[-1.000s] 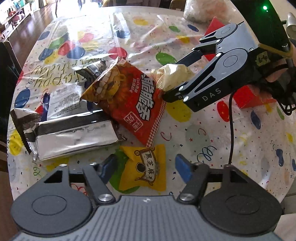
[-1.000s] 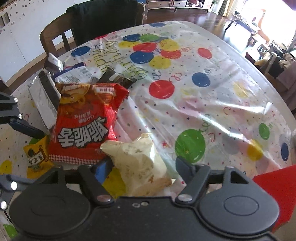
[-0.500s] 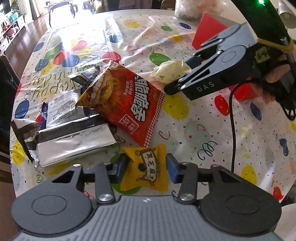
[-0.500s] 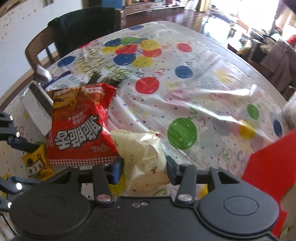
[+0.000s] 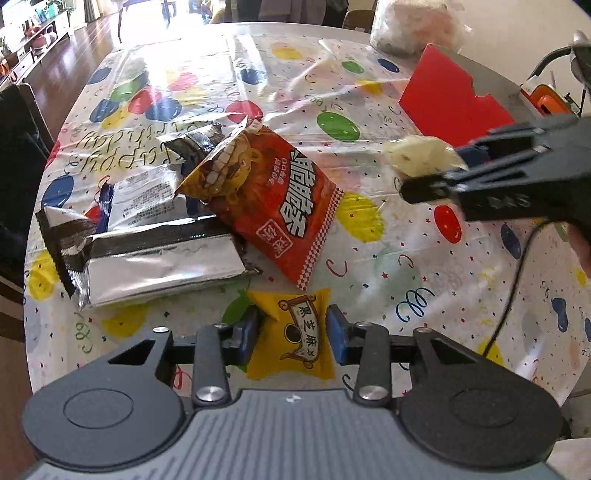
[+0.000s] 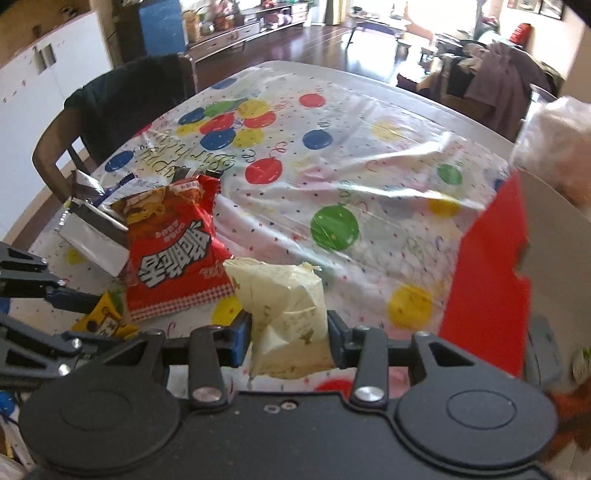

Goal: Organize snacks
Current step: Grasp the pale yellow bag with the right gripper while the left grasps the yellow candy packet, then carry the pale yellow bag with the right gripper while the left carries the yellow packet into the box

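A small yellow snack packet (image 5: pixel 291 332) lies on the balloon-print table cover (image 5: pixel 388 266) near the front edge. My left gripper (image 5: pixel 290 334) is closing, and its blue pads press both sides of that packet. A cream snack packet (image 6: pixel 284 306) hangs above the table in my right gripper (image 6: pixel 290 332), which is closing with its pads squeezing it. In the left wrist view the right gripper (image 5: pixel 432 173) holds the cream packet (image 5: pixel 417 158) close to the red box (image 5: pixel 450 107). A red chip bag (image 5: pixel 273 206) rests on a silver packet (image 5: pixel 162 266).
A white packet (image 5: pixel 144 199) and a dark wrapper (image 5: pixel 195 144) lie behind the chip bag. A clear plastic bag (image 5: pixel 413 26) stands at the far right behind the red box (image 6: pixel 487 280). A chair with dark cloth (image 6: pixel 122 99) stands at the table's far side.
Both grippers closed, the left on the yellow packet and the right on the cream one. The right gripper lifted the cream packet and carried it right, toward the red box.
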{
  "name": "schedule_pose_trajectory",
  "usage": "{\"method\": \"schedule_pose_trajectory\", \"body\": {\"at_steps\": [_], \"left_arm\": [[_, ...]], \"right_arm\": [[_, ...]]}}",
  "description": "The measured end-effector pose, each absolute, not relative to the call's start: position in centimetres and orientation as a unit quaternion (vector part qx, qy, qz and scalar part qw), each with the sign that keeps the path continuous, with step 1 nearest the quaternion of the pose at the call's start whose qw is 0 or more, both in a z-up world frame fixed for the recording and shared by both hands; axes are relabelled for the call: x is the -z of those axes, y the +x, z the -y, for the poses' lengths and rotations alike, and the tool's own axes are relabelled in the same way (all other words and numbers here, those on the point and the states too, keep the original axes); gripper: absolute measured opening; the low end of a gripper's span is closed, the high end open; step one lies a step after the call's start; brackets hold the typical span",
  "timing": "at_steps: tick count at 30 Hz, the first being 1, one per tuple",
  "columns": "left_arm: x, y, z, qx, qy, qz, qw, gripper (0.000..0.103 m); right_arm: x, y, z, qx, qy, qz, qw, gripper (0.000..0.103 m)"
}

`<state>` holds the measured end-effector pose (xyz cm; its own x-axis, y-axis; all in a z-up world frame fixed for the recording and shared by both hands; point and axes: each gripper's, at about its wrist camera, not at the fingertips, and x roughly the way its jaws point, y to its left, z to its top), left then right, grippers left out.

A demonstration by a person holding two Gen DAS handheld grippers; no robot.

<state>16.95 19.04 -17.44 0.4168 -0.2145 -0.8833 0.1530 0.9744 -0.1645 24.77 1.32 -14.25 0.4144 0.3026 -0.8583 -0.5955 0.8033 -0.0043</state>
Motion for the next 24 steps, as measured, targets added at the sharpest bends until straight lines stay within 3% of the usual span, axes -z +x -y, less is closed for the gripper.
{"method": "schedule_pose_trajectory", "body": {"at_steps": [24], "left_arm": [[14.1,14.7,-18.2,0.111,-0.063,-0.497,0.858,0.034]], "right_arm": [[8.9,18.0,7.4,-0.187,-0.071,-0.444,0.873,0.039]]}}
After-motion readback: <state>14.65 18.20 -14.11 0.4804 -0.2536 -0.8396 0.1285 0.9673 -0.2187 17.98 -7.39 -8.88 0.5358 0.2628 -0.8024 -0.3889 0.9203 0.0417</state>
